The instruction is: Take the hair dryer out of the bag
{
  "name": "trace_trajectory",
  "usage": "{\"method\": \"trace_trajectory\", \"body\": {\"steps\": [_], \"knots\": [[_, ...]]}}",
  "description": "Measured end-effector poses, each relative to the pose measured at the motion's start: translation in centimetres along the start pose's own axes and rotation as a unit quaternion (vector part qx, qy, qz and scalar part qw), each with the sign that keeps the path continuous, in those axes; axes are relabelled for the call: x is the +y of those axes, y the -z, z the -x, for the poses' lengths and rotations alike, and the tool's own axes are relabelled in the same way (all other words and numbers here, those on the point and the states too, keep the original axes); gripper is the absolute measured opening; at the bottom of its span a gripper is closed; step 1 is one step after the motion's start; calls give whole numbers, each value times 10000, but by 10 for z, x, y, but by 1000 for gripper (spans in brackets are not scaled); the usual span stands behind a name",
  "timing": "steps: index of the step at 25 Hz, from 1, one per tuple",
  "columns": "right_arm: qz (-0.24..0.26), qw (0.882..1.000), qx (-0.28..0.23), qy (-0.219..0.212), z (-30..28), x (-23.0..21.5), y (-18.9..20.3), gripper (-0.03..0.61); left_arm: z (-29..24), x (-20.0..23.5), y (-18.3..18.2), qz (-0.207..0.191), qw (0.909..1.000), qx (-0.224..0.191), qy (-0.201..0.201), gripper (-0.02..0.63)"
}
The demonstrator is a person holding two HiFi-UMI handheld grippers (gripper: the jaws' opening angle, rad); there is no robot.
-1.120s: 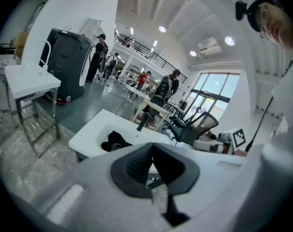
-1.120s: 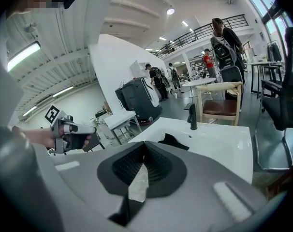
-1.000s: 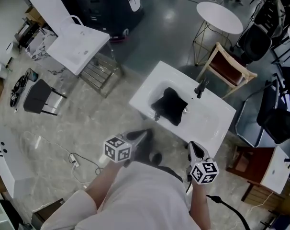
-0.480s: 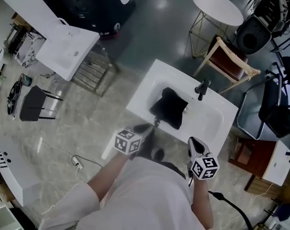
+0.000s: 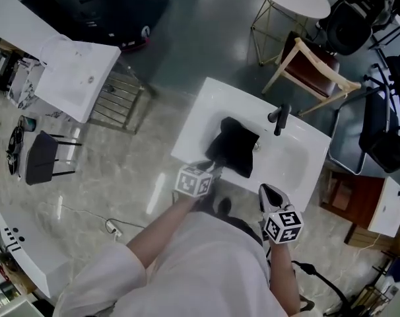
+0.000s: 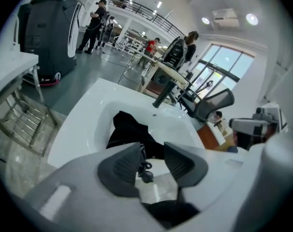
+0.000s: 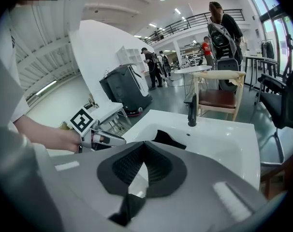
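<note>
A white sink (image 5: 193, 121) stands in the middle of the head view, and all places here are given from it. The black bag (image 5: 234, 147) lies inside the basin of the sink, on the side near the person, crumpled and rather flat. In the left gripper view its longer side runs from the front rim of the sink towards the back of the basin. The hair dryer itself shows in no view. Only the bag's cloth shows, so which way the hair dryer points and how its long axis lies cannot be told.

A thin black cord (image 6: 145, 170) with a small knotted end hangs at the near end of the bag, at the front rim of the sink.

The left gripper (image 5: 213, 169) is at the front rim of the sink, on its left part, and points down into the basin towards the bag. Its jaws have just been opening and now stand partly spread. The cord end appears in the gap between them, but the pads do not press on it.

The right gripper (image 5: 269, 191) is in front of the sink, on its right part, apart from the bag. Its jaws are pressed together with nothing between them.

The black faucet (image 5: 279, 119) stands upright at the back edge of the sink, behind the bag.
</note>
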State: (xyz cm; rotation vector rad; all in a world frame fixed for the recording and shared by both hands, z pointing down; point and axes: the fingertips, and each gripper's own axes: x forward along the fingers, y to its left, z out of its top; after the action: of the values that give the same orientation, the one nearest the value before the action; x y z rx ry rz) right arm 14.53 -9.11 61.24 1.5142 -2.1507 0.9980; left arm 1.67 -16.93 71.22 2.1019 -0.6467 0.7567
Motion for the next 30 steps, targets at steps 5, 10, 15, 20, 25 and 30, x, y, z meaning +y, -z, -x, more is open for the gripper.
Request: {"method": "trace_trajectory", "body": {"steps": [5,10,15,20,25,30], "knots": [[-144,9997,73,168,-12,1,1,6,-36,21,7,-60,9984,538,-147,189],[-289,9989,130,347,-25,0,-1,5,-67,39,22,287,9929,1127,-230,259],[-453,9976,72,513,-38,-3,-6,6,-88,48,25,261,9892,1416,-259,290],[-579,9962,27,650,-45,-4,-9,6,-106,57,33,103,9844,1692,-475,307],[-666,9951,77,728,-46,-5,-5,6,-120,68,35,-357,9787,1809,-897,282],[-794,9939,154,750,-47,-21,6,6,-127,73,37,-489,9749,1832,-1164,246]]}}
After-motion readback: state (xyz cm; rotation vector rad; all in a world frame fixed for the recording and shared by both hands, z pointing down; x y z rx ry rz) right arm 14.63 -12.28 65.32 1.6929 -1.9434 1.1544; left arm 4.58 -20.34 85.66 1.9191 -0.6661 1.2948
